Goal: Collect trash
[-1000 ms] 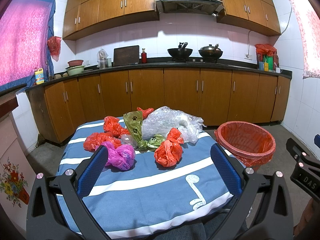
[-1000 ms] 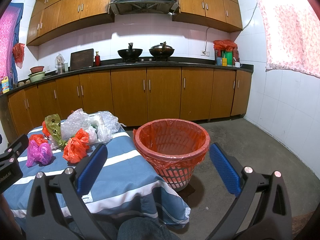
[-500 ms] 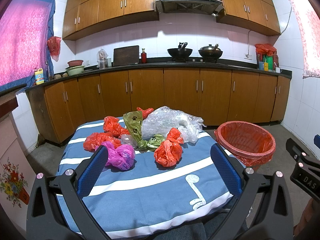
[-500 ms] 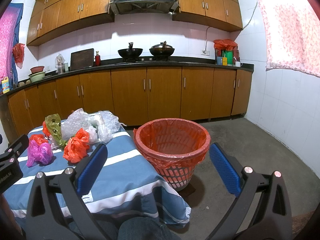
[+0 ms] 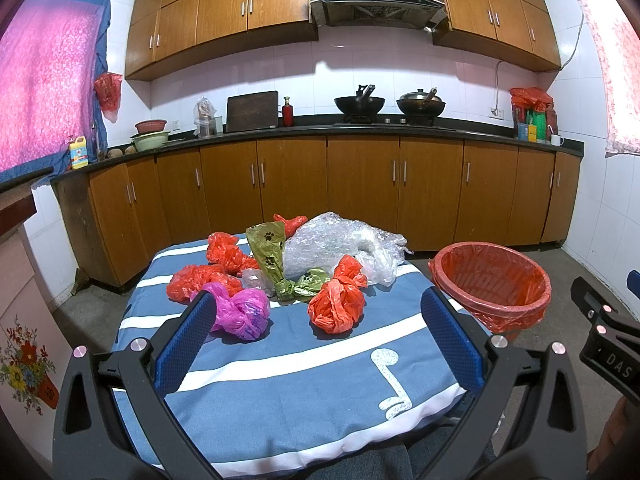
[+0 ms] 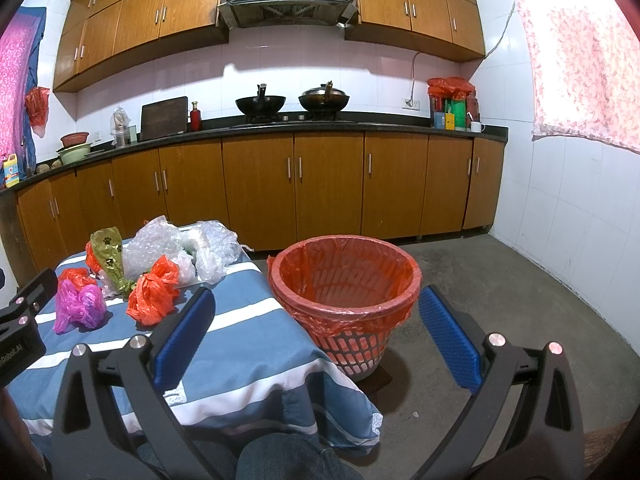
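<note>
The left tool [image 5: 316, 340] is spread wide and holds nothing. It hangs low in the frame over the near part of the tabletop [image 5: 280, 368], which has a blue and white striped cloth. The trash sits in a heap in the middle of the frame. A pink bag [image 5: 240, 312] lies just beside the tool's left finger. An orange bag [image 5: 336, 306] lies between the two fingers, farther back. Behind them are more orange bags [image 5: 200, 280], a green bag with paw prints [image 5: 268, 252] and a big lump of clear bubble wrap [image 5: 332, 244].

The right tool [image 6: 316, 336] is spread wide too, and empty. It points at the basket [image 6: 344, 280] in the middle of its frame. The basket stands on the floor [image 6: 500, 300] just beside the tabletop and has a red liner inside. No trash can be seen in it.
</note>
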`<state>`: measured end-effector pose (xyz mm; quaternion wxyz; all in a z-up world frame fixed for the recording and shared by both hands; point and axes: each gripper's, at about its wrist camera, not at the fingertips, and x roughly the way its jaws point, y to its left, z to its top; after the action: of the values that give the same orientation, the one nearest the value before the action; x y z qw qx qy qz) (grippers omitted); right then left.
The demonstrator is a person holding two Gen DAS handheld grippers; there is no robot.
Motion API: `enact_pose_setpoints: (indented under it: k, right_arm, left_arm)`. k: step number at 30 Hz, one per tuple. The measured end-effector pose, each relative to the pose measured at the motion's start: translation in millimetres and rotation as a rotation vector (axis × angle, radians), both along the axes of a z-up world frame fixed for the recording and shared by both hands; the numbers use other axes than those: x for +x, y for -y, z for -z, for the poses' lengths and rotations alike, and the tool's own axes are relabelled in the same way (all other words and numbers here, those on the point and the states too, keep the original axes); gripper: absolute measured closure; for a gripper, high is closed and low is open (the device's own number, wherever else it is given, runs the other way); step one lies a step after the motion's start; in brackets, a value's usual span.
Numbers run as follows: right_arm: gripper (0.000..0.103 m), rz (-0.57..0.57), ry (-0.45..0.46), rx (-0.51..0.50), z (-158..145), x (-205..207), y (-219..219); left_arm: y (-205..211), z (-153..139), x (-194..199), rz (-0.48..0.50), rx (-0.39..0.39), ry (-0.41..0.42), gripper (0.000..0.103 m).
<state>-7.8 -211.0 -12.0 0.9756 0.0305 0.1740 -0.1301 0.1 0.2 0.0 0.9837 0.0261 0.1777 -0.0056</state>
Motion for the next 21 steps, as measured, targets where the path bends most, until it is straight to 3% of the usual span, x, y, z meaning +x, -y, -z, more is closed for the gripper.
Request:
enact_pose_setpoints:
  k: [21]
  right_arm:
    - [0.004, -0.001, -0.002, 0.007, 1.4, 1.4, 1.0]
  left_arm:
    - [0.0, 0.0, -0.1, 0.0, 0.001, 0.001, 0.002]
